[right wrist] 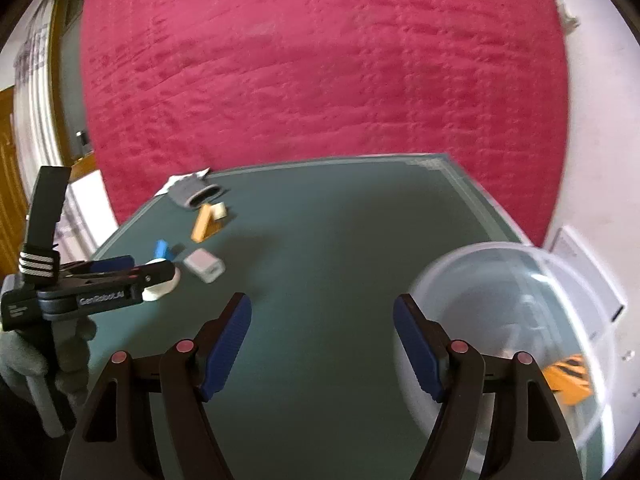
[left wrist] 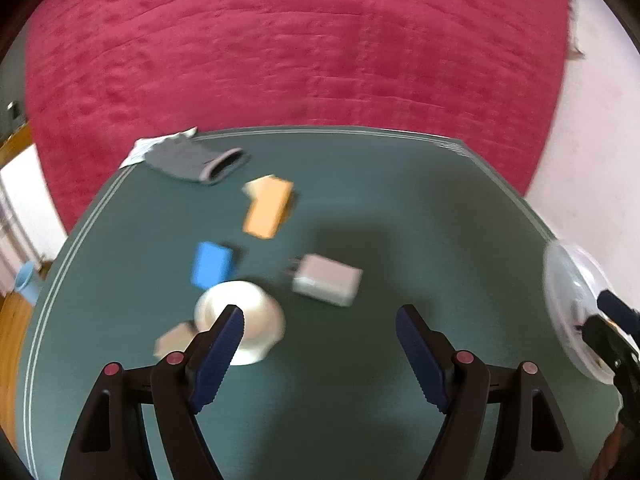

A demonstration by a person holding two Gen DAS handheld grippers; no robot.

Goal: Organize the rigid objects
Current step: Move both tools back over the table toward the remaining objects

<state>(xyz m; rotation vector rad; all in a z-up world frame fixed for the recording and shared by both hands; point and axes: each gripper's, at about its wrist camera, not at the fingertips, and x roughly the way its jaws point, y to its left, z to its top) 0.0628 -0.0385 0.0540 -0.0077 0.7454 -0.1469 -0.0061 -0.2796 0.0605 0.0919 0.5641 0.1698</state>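
Note:
On the green table (left wrist: 400,200) lie an orange block (left wrist: 266,206), a blue block (left wrist: 211,264), a white charger plug (left wrist: 326,284), a white round roll (left wrist: 240,326) and a small tan piece (left wrist: 174,340). My left gripper (left wrist: 320,320) is open and empty, its left finger over the white roll. My right gripper (right wrist: 322,316) is open and empty above the table, next to a clear plastic bowl (right wrist: 504,280) that holds an orange object (right wrist: 570,380). The left gripper (right wrist: 132,268) shows in the right wrist view, over the roll (right wrist: 160,286).
A grey pouch (left wrist: 196,162) on white paper (left wrist: 140,148) lies at the table's far left corner. A red carpet (left wrist: 300,40) covers the floor beyond. The clear bowl (left wrist: 568,304) sits at the table's right edge. A blue cup (left wrist: 26,282) stands on the floor at left.

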